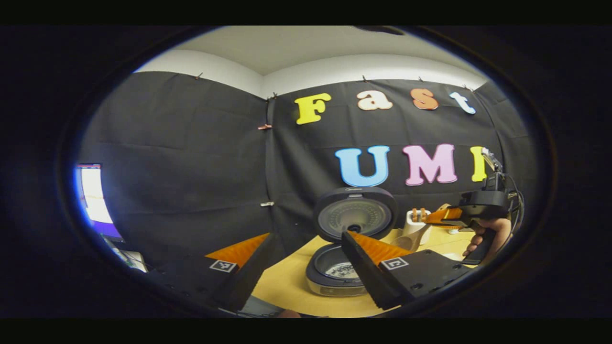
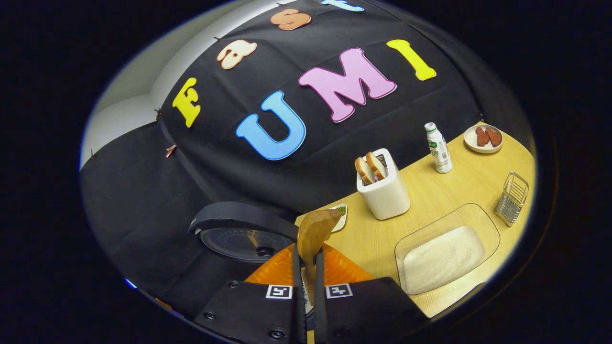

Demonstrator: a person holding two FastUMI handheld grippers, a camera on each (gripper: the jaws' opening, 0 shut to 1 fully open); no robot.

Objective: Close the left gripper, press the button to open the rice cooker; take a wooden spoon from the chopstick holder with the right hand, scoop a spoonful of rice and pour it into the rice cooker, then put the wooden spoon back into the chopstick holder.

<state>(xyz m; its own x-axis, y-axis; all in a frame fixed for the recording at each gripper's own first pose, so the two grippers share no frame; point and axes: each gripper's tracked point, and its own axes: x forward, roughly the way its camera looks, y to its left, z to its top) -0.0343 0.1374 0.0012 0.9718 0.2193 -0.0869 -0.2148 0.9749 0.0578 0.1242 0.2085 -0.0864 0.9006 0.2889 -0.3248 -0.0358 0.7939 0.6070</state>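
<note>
Rice cooker [image 1: 342, 267] is seen on the wooden table [image 1: 287, 286] with its lid [image 1: 355, 213] raised upright. The wooden spoon [image 2: 314, 231] is pinched between the pressed-together fingers of the right gripper [image 2: 306, 272], bowl up, above the cooker. The left gripper [image 1: 306, 267] is held with jaws spread wide. Rice is seen in the clear tray [image 2: 447, 248], beside the wire chopstick holder [image 2: 512, 198].

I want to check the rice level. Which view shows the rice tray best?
The right gripper view: the rice tray lies in plain sight on the table, white rice covering its bottom. In the left gripper view I cannot make the tray out, so it gives nothing on the rice level.
</note>
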